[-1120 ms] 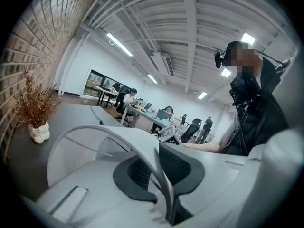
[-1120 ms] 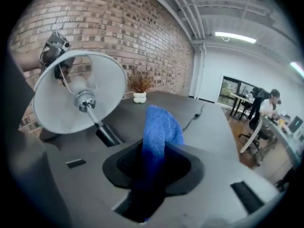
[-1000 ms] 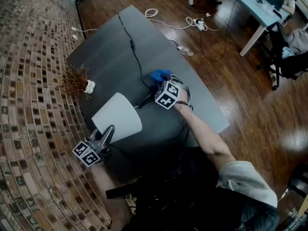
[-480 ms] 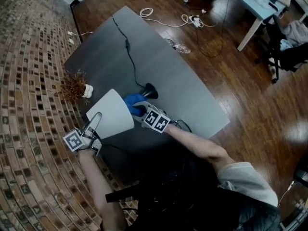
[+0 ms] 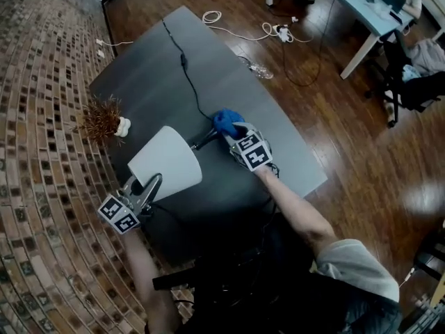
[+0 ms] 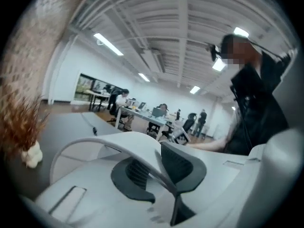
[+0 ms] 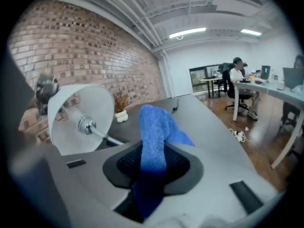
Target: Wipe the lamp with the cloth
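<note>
Cool, even light comes from ceiling strips (image 6: 108, 44), brightest in both gripper views, where the white lamp (image 7: 78, 118) looks washed out. The head view is dimmer, with glare on the wood floor (image 5: 424, 200) at right. Fisheye bending curves all edges; close foreground blurs

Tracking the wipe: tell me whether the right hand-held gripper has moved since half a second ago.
Yes. In the head view the right hand-held gripper, clamping the cloth, has drawn up-right, away from the lampshade.
</note>
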